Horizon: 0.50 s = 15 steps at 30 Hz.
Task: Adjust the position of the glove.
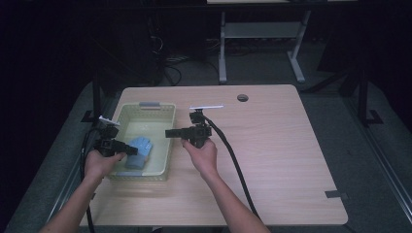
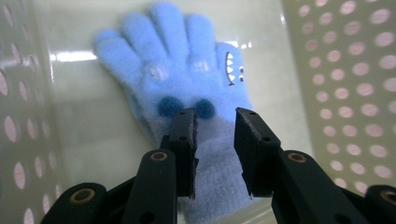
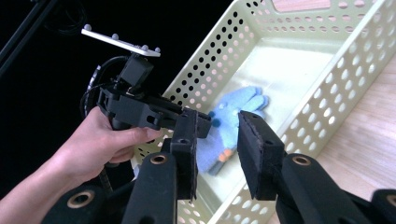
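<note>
A fuzzy blue glove lies flat on the floor of a pale perforated basket at the table's left. My left gripper reaches into the basket from its left side. Its jaws stand apart just above the glove's paler cuff, and the pads do not press on it. Held over the basket's right rim, my right gripper points left at the other gripper, open with nothing between its jaws.
The basket stands on a light wooden table with a round cable hole at the back and a black tape strip near the right front corner. A thick cable trails from the right gripper across the table.
</note>
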Available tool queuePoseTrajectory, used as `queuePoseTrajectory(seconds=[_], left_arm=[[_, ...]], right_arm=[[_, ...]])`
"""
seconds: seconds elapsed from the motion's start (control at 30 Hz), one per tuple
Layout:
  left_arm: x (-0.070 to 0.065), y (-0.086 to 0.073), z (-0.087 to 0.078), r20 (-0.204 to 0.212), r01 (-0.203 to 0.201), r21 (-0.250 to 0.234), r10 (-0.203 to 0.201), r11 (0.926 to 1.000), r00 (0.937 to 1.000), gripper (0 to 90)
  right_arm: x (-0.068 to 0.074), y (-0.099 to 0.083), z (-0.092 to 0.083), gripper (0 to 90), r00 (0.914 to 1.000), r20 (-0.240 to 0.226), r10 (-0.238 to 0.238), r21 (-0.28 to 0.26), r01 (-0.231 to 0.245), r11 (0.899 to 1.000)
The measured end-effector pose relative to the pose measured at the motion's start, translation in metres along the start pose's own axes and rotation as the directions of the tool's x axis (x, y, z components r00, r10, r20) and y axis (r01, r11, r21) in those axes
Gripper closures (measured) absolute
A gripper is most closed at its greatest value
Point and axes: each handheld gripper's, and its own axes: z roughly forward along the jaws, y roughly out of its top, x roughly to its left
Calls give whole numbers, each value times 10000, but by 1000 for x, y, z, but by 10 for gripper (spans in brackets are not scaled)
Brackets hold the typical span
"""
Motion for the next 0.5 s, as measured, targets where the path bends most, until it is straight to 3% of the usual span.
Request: queuePoseTrajectory(seconds=[0.1,0.17,0.3,0.37,0.47,0.5], left_arm=[[1,3,3,-196,-40,532,50,9986,9998,678],[-1,3,4,-264,-162,528,176,9985,9995,671],[-3,3,2,-156,-117,255,121,9996,9998,660],[-5,2,0,182,26,-44,-26,10000,9998,651],[-5,2,-5,357,-261,-128,265,9996,9990,644],[-7,2,-7,475,-93,-242,105,9997,9988,640]], right_arm=[[-1,-1,-1,678,10000,22,81,12,-81,10000],[-2,-2,-2,678,10000,76,55,-54,-55,10000],[-2,-2,-4,678,10000,51,21,-133,-20,9999],[-1,-2,-6,676,10000,68,31,-149,-30,9999],[-2,-2,-7,670,10000,57,48,-214,-46,9998],[-2,-2,-8,668,10000,54,44,-228,-43,9997]])
